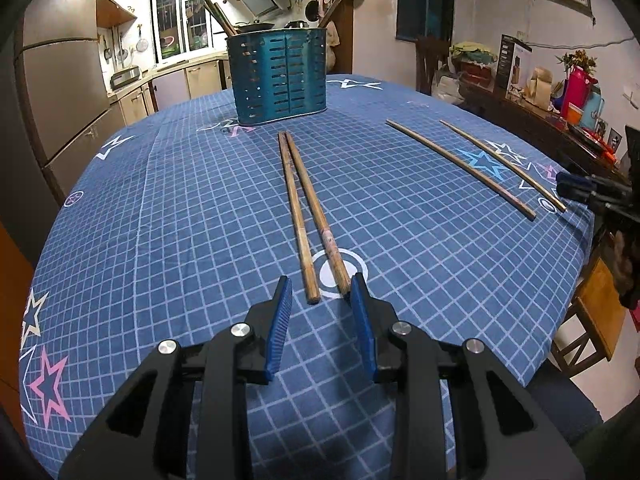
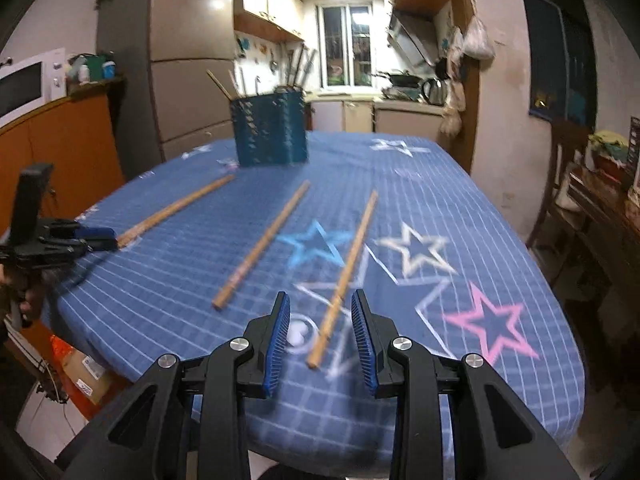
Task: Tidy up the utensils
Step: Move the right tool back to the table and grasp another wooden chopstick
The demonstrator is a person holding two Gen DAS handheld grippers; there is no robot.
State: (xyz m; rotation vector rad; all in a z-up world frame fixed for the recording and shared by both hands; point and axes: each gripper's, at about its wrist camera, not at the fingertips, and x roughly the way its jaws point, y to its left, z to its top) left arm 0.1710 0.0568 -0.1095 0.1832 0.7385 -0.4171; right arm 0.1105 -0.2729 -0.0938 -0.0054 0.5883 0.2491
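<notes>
Two brown chopsticks (image 1: 304, 216) lie side by side on the blue checked tablecloth (image 1: 160, 240). Their near ends sit between the fingertips of my open left gripper (image 1: 321, 284), and the right one meets the right pad (image 1: 362, 312). Two thinner chopsticks (image 1: 460, 166) lie apart at the right, near my right gripper (image 1: 568, 190). In the blurred right wrist view, one chopstick (image 2: 344, 280) lies under my open right gripper (image 2: 320, 300) with a gap on each side. Another chopstick (image 2: 262, 244) lies to its left. A blue slotted holder (image 1: 280, 76) with utensils stands at the far end.
The table's rounded edge drops off close behind both grippers. A wooden chair (image 1: 592, 320) stands by the right side, and a cluttered sideboard (image 1: 560, 120) behind it. An orange cabinet with a microwave (image 2: 24, 84) and a cardboard box (image 2: 86, 368) lie left of the table.
</notes>
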